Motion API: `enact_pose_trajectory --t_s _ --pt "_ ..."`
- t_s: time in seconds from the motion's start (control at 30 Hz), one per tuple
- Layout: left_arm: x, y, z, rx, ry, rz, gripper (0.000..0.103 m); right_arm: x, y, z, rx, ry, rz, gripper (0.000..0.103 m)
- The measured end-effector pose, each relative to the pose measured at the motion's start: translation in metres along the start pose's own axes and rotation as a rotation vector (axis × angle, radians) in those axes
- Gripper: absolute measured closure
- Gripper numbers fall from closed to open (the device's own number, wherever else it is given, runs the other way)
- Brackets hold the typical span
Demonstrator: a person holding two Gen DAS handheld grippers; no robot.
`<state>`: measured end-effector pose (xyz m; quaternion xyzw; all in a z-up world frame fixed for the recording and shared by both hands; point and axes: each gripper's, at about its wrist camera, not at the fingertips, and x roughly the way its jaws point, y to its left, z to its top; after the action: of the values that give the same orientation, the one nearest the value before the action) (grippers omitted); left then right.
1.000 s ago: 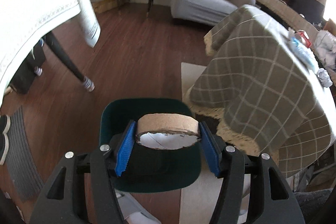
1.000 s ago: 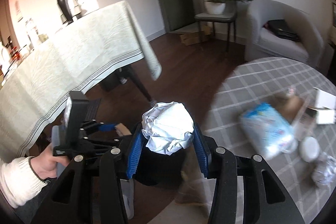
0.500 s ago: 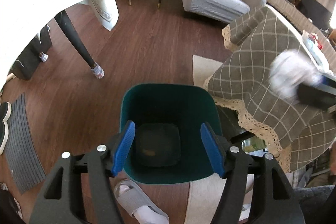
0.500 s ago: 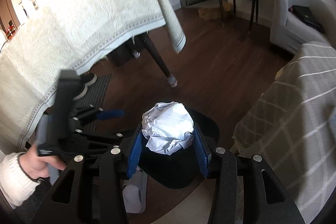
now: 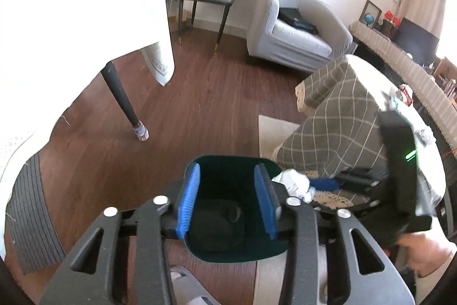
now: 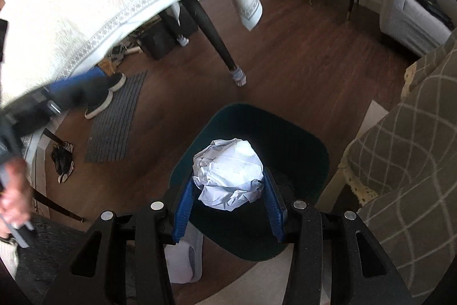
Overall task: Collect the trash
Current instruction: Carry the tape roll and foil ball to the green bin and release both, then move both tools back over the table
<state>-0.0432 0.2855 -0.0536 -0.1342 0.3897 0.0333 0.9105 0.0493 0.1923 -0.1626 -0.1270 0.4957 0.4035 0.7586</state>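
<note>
A dark green bin (image 5: 228, 170) stands on the wooden floor, directly under both grippers. My left gripper (image 5: 227, 202) hovers over it with nothing between its blue pads, and its jaws are closing. A dark shape lies on the bin's bottom. In the right wrist view my right gripper (image 6: 228, 187) is shut on a crumpled white paper ball (image 6: 228, 170), held just above the bin (image 6: 285, 139). The left wrist view shows the same paper ball (image 5: 294, 183) at the bin's right rim. My left gripper (image 6: 71, 90) appears blurred at the upper left of the right wrist view.
A round table with a plaid cloth (image 6: 414, 162) stands right of the bin, with more trash (image 5: 425, 133) on it. A cream-clothed table's dark leg (image 6: 217, 39) is beyond the bin. A grey slipper (image 6: 185, 256), a ribbed mat (image 6: 114, 116) and shoes lie left.
The left gripper let a cardboard roll fall into the bin, then drew back with narrower jaws. The right gripper carried the paper ball from the plaid table down over the bin.
</note>
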Motion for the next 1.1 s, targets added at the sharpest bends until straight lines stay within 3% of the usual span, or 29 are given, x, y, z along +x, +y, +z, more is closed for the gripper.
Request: enact_pose_trajectory --t_s 0.17,0.3,0.57,0.67,0.8,0.93,1.1 --pt "-0.018 0.001 0.011 -0.022 -0.054 -0.019 0.067 0.022 0.0 -0.006 -0.004 0.053 -0.019 0.053" --pt "-0.035 -0.002 0.021 -0.034 -0.103 -0.044 0.067 0.032 0.0 -0.01 -0.008 0.073 -0.038 0.041" --pt "-0.048 -0.017 0.031 -0.014 -0.152 -0.063 0.067 0.018 0.002 -0.014 -0.02 0.055 -0.031 0.04" --pt "-0.05 -0.025 0.034 -0.007 -0.166 -0.061 0.067 0.002 0.001 -0.012 -0.017 0.023 -0.02 0.041" --pt "-0.053 -0.036 0.037 0.004 -0.183 -0.067 0.067 -0.029 -0.002 -0.008 -0.02 -0.039 0.004 0.051" --pt "-0.057 -0.053 0.043 0.018 -0.208 -0.078 0.065 -0.067 -0.004 -0.002 -0.035 -0.119 0.005 0.055" --pt "-0.059 -0.081 0.045 0.063 -0.247 -0.113 0.05 -0.121 -0.017 -0.002 -0.042 -0.217 -0.026 0.056"
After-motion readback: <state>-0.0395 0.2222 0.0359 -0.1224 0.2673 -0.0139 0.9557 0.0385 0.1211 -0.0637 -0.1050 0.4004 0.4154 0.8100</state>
